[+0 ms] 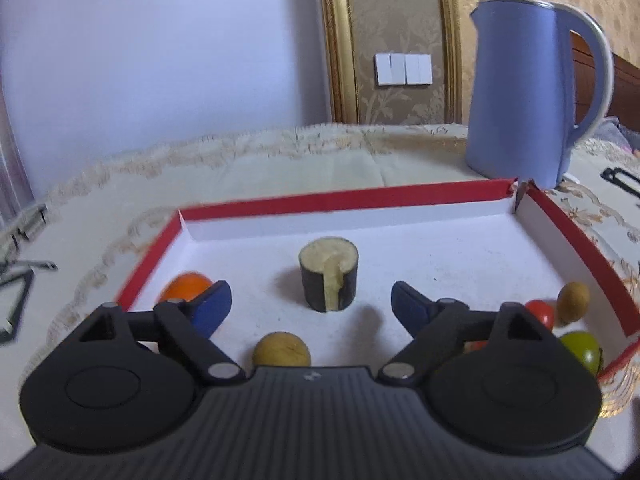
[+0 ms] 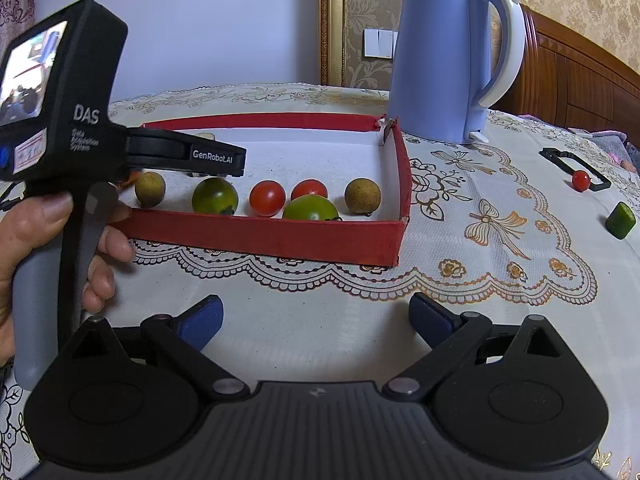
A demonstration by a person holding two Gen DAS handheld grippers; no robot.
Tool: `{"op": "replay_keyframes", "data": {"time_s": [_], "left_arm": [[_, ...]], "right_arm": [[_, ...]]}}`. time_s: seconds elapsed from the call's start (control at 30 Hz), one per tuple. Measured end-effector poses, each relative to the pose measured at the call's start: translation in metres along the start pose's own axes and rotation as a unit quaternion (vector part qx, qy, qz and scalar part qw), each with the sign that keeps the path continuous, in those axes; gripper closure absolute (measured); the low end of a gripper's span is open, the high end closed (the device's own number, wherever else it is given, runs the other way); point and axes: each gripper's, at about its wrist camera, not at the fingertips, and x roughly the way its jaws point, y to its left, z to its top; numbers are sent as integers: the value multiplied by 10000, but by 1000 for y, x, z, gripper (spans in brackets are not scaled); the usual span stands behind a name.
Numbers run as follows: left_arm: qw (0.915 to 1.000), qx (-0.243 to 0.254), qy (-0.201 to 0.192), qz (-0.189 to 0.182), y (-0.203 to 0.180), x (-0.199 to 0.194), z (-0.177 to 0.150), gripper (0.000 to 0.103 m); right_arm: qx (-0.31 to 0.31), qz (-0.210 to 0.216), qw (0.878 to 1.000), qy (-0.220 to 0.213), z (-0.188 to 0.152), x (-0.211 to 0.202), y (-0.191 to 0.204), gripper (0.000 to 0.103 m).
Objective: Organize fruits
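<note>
A red-rimmed white tray (image 1: pixel 320 200) (image 2: pixel 280 236) holds the fruit. In the left wrist view my open, empty left gripper (image 1: pixel 311 304) hovers over the tray, its fingers either side of an upright dark eggplant chunk (image 1: pixel 328 276). A brown longan (image 1: pixel 281 350) lies just below it, an orange fruit (image 1: pixel 186 285) behind the left finger, and a red tomato (image 1: pixel 541 312), another longan (image 1: pixel 573 303) and a green tomato (image 1: pixel 582 349) at the right. My right gripper (image 2: pixel 316 322) is open and empty above the tablecloth, in front of the tray. Two green tomatoes (image 2: pixel 215 196) and two red ones (image 2: pixel 267 198) line the tray's near wall.
A blue kettle (image 2: pixel 444 60) stands behind the tray's far right corner. On the cloth to the right lie a loose red tomato (image 2: pixel 581 180) on a black frame (image 2: pixel 576 168) and a green cucumber piece (image 2: pixel 620 220). Black frames (image 1: pixel 16 300) lie left of the tray.
</note>
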Motion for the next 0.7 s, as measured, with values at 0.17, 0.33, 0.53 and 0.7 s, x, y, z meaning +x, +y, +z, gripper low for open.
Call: {"op": "replay_keyframes", "data": {"time_s": [0.17, 0.33, 0.53, 0.7], "left_arm": [[10000, 58, -70, -32, 10, -22, -5, 12], [9996, 83, -282, 46, 28, -60, -16, 1], [9997, -165, -194, 62, 47, -100, -25, 0], [9996, -118, -226, 98, 53, -123, -34, 0]], "right_arm": [[-2, -1, 10000, 0, 0, 0, 0, 3], [-3, -7, 10000, -4, 0, -1, 0, 3], [227, -247, 9993, -137, -1, -8, 2, 3], [468, -316, 9978, -345, 2, -30, 13, 3]]}}
